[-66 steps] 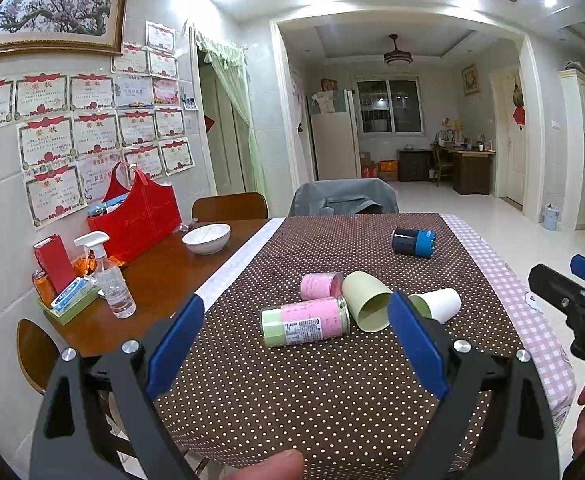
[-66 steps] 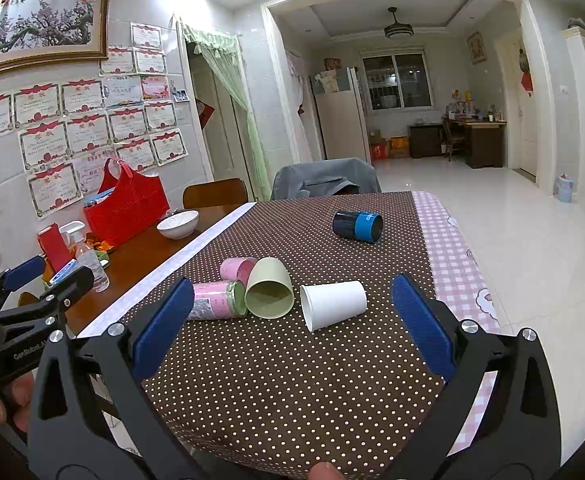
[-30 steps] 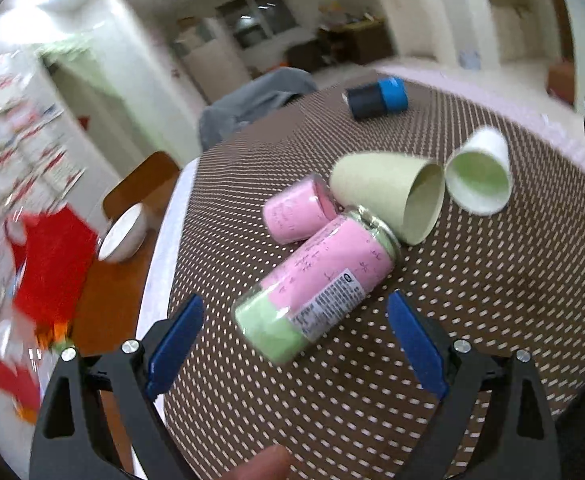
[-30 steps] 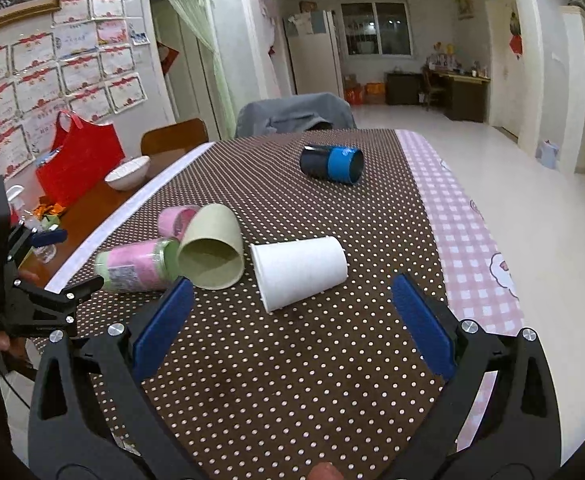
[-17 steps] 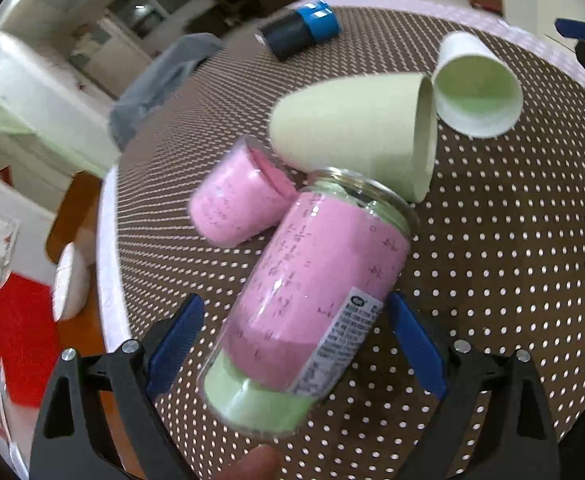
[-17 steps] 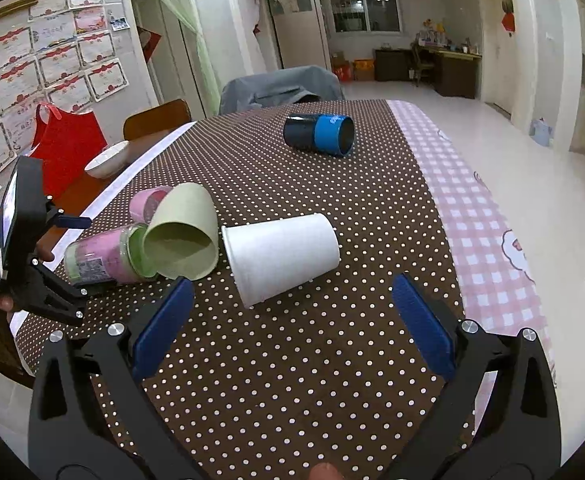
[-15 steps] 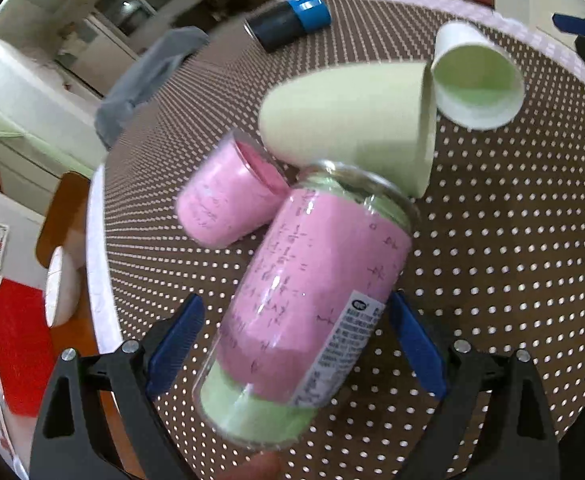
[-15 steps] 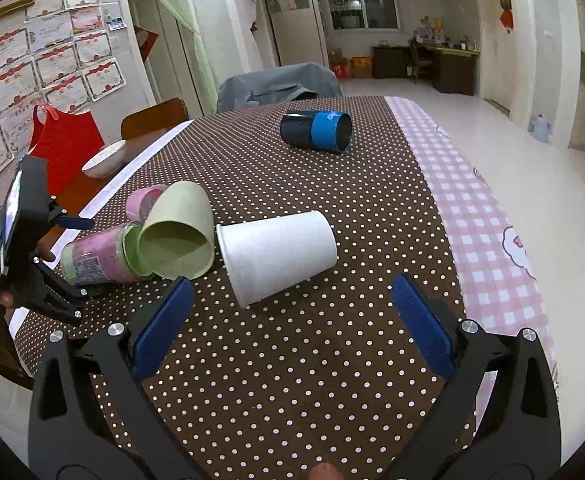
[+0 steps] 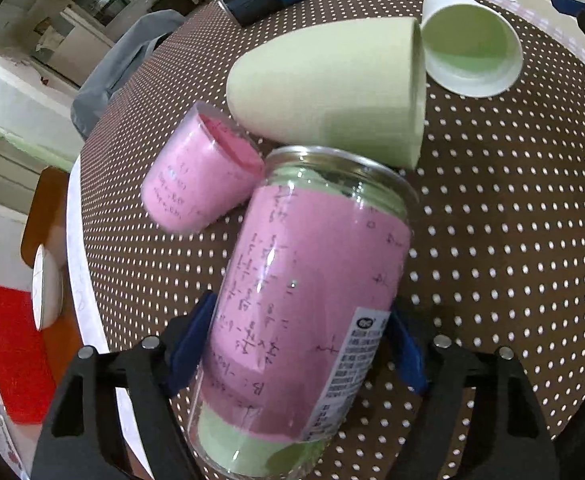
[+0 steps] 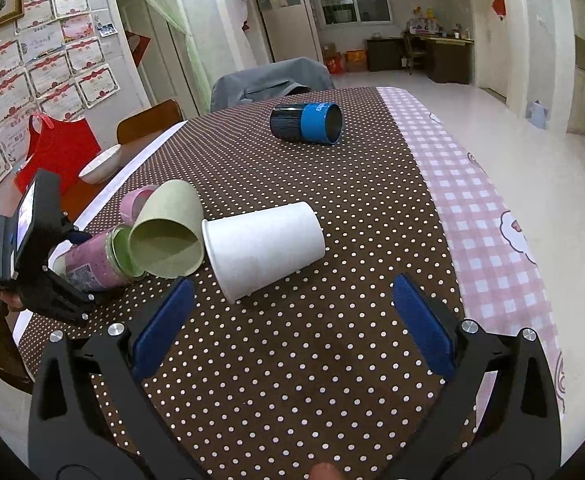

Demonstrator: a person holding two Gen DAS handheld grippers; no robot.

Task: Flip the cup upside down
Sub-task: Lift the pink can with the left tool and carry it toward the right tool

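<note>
Your left gripper (image 9: 298, 344) is closed around the pink-labelled clear cup (image 9: 300, 312), which lies on its side on the dotted bench (image 10: 292, 360), blue pads against both its flanks. Its rim touches the pale green cup (image 9: 332, 88); a small pink cup (image 9: 196, 176) lies just beside it. Half a second ago those pads stood apart from the cup; now they have closed in. Your right gripper (image 10: 292, 320) hangs spread wide, empty, just short of the white paper cup (image 10: 264, 244). The black-and-blue cup (image 10: 306, 123) lies well apart, farther back. The bench's left edge runs near your left gripper; open cloth lies on the right.
</note>
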